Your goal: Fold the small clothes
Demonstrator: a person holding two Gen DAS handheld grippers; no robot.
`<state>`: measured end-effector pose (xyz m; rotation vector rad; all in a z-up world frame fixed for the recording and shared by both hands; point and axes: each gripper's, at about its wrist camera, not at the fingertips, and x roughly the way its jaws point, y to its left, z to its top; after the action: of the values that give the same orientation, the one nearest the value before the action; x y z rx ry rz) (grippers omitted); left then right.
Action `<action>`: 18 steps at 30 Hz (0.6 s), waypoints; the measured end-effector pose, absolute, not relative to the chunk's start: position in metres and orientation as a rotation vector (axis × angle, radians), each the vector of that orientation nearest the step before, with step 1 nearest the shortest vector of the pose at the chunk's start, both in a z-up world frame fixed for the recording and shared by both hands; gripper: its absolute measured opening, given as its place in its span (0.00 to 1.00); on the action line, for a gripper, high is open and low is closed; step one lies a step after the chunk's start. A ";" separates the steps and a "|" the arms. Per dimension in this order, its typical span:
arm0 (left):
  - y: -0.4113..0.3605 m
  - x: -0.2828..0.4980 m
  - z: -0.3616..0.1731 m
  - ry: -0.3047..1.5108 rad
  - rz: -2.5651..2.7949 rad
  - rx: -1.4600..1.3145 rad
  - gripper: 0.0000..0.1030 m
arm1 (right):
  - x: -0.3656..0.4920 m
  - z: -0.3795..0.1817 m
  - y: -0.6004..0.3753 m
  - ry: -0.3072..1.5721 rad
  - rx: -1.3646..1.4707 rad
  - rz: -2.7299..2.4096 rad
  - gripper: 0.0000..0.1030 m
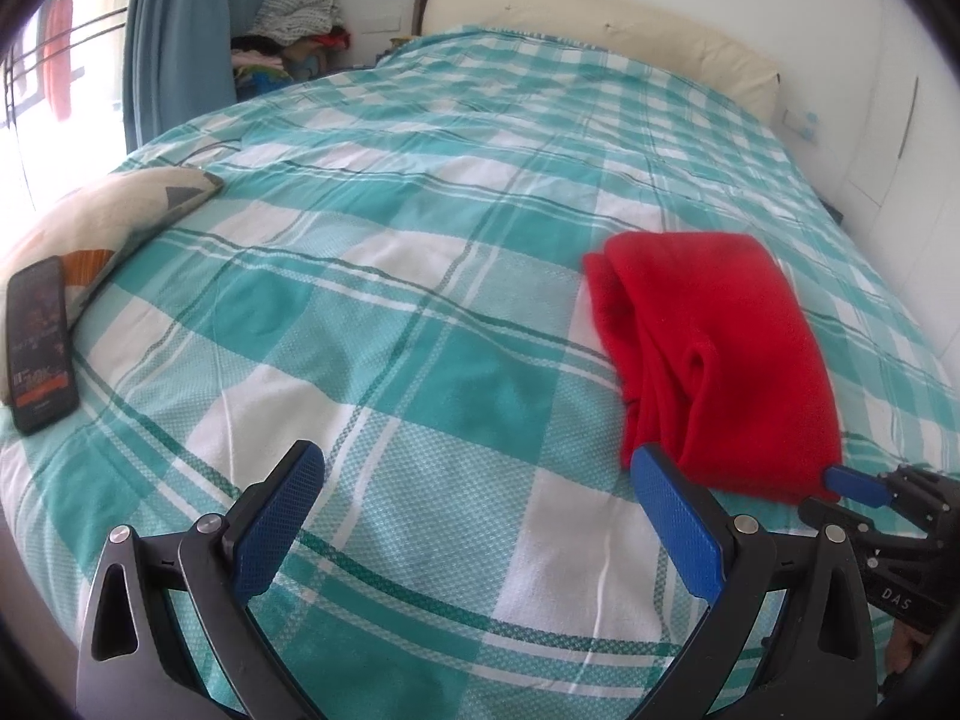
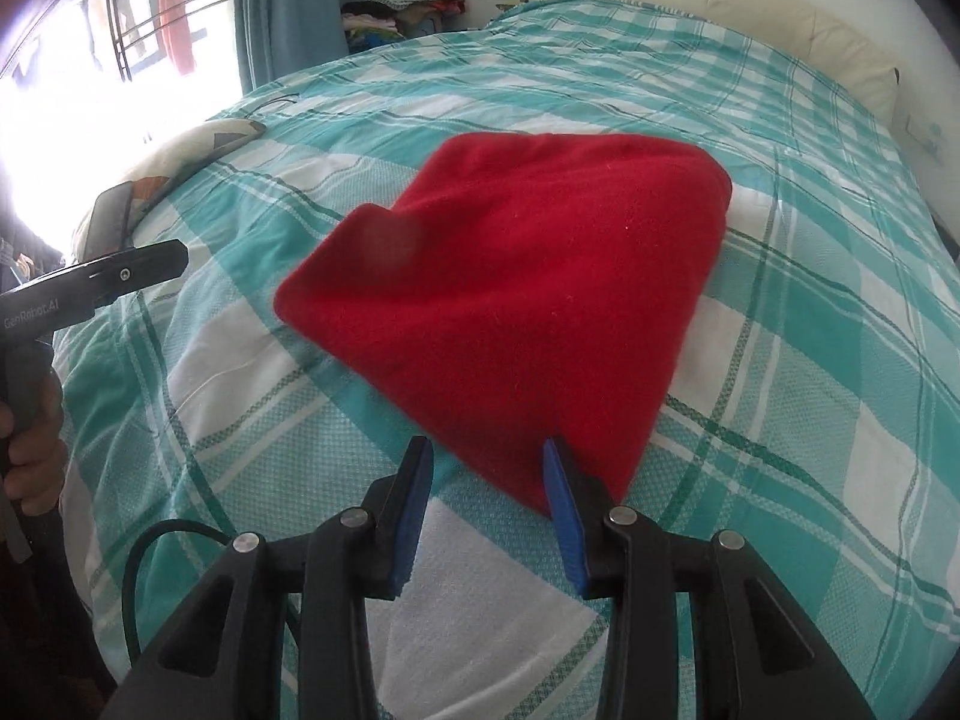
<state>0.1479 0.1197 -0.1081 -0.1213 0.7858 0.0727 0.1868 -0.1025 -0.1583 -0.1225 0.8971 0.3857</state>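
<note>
A red fleece garment (image 2: 516, 288) lies folded into a compact bundle on the teal plaid bedspread (image 2: 240, 420); it also shows in the left wrist view (image 1: 720, 354) at the right. My right gripper (image 2: 487, 456) is open, its fingertips at the garment's near corner, not closed on it. It also shows at the right edge of the left wrist view (image 1: 864, 489). My left gripper (image 1: 474, 462) is open wide and empty, above bare bedspread to the left of the garment.
A black phone (image 1: 39, 342) rests on a patterned pillow (image 1: 120, 210) at the bed's left edge. A cream headboard (image 1: 600, 24) stands at the far end. Piled clothes (image 1: 300, 24) and a teal curtain (image 1: 174, 36) are by the window.
</note>
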 end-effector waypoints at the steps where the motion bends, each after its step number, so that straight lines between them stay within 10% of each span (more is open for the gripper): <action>1: 0.119 0.148 -0.108 0.788 0.076 -0.114 0.99 | 0.186 -0.157 -0.102 0.893 -0.121 0.387 0.38; 7: 0.112 0.150 -0.108 0.805 0.029 -0.112 0.99 | 0.179 -0.152 -0.111 0.880 -0.094 0.373 0.42; 11: 0.100 0.182 -0.110 0.911 -0.270 -0.311 0.99 | 0.179 -0.147 -0.139 0.871 0.019 0.357 0.74; 18: 0.052 0.282 -0.143 1.090 -0.277 -0.187 0.99 | 0.237 -0.138 -0.203 0.848 0.384 0.328 0.77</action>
<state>0.2815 0.0520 -0.1430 -0.1875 1.0895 -0.2767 0.2370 -0.2028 -0.1377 0.3842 0.8476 0.3279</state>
